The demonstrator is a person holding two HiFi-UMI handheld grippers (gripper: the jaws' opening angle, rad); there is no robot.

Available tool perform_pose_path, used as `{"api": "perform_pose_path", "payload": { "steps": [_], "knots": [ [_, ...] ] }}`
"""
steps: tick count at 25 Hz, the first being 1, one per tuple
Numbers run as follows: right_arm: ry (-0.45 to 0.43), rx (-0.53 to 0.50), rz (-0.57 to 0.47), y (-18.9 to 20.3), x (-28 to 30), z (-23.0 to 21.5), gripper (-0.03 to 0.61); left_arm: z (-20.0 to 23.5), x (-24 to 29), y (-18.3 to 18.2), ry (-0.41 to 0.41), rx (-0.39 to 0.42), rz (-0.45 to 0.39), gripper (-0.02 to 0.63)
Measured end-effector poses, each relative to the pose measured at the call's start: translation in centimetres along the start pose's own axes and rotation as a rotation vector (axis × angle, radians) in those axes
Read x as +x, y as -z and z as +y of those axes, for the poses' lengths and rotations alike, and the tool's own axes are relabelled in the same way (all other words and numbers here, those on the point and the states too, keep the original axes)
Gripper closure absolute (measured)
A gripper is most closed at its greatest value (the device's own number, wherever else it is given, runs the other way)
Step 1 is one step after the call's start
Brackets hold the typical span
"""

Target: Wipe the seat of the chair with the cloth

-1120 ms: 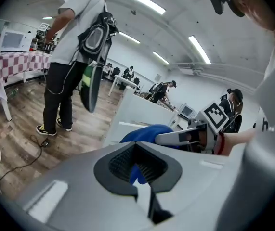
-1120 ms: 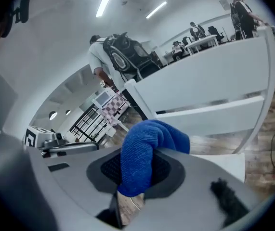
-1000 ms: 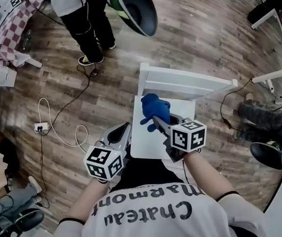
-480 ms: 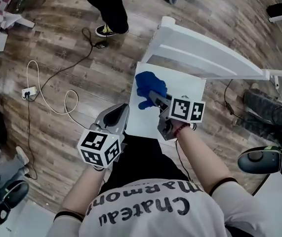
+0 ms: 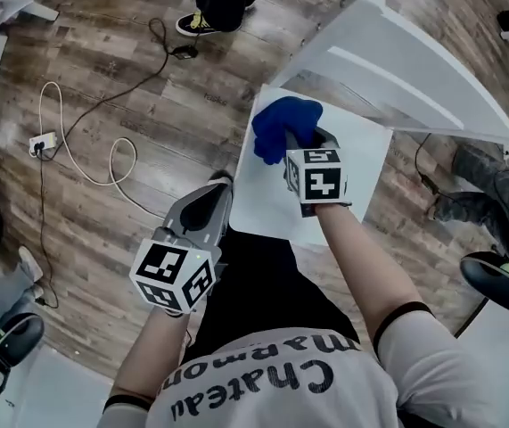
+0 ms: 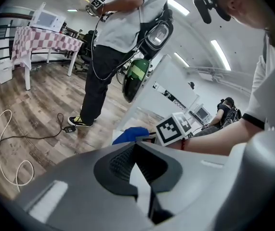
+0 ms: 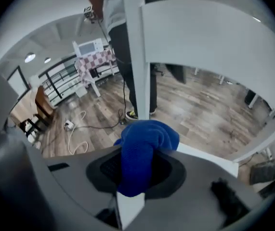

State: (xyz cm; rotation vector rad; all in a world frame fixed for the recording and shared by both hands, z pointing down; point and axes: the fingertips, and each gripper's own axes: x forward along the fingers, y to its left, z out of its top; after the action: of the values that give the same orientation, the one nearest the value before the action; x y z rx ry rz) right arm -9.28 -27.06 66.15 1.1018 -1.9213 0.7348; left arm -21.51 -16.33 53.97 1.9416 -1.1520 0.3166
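Support: white chair seat (image 5: 258, 196), centre of head view. Blue cloth (image 5: 283, 125) bunched on the seat's upper-left part, nr the backrest; rest of the seat bare. Chair stands on wood-plank floor (image 5: 120, 69). On floor, left of frame: white power strip (image 5: 42, 141) w/ looping white cord (image 5: 56, 85). Top centre: a person's shoe (image 5: 196, 23).

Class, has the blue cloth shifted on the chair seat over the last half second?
Yes, slightly. The right gripper has pushed the blue cloth along the left edge of the white seat, closer to the backrest.
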Motion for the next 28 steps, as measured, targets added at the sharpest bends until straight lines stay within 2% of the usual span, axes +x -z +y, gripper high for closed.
{"api": "perform_pose_path", "payload": {
  "steps": [3, 5, 9, 12, 16, 21, 25, 28],
  "knots": [
    [-0.031, -0.058, 0.097, 1.8, 2.4, 1.5, 0.488, 0.5, 0.1, 1.8, 0.020, -0.017, 0.002, 0.609],
    [-0.055, -0.104, 0.112, 1.9, 3.9, 2.5, 0.488, 0.7, 0.6, 2.8, 0.057, -0.021, 0.017, 0.609],
    [-0.123, -0.262, 0.179, 2.8, 6.4, 4.2, 0.489, 0.4, 0.7, 4.1, 0.138, 0.066, 0.083, 0.609],
    [-0.142, -0.392, 0.272, 3.1, 7.6, 4.4, 0.492, 1.7, 0.3, 4.4, 0.137, 0.123, 0.105, 0.609],
    [-0.135, -0.475, 0.356, 3.0, 8.0, 4.6, 0.494, 3.9, 0.0, 4.9, 0.100, 0.086, 0.113, 0.609],
    [-0.058, -0.464, 0.287, 3.2, 7.8, 4.3, 0.495, 3.8, 0.9, 5.1, 0.097, 0.084, 0.143, 0.609],
    [-0.029, -0.364, 0.270, 3.8, 7.3, 2.5, 0.495, 2.1, 2.0, 5.2, 0.135, 0.125, 0.172, 0.609],
    [-0.027, -0.287, 0.267, 5.0, 6.3, 0.3, 0.495, 0.8, 2.8, 5.4, 0.155, 0.126, 0.185, 0.609]
  ]
}}
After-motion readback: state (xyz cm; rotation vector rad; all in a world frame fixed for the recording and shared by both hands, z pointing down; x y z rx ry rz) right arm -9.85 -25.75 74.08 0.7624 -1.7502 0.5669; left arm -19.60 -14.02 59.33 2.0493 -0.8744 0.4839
